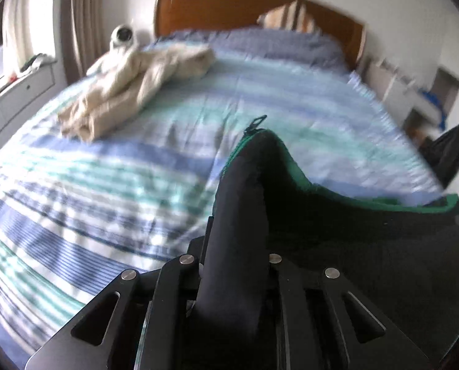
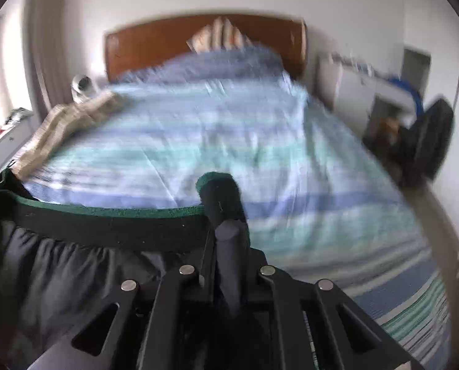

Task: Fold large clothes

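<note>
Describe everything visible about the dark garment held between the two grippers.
The dark garment looks like soft, black or navy fabric with a band edged in green along its top. Below the band the cloth gathers into pleats. It hangs stretched between both grippers above the striped bed: the left gripper is shut on one end, the right gripper on the other, each with a fold bunched up between its fingers. A small zip pull seems to stick up at the left end. Its lower part is out of view.

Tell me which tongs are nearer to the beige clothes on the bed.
Left. The left tongs hold the dark garment closer to the beige clothes; from the right tongs they lie far left.
</note>
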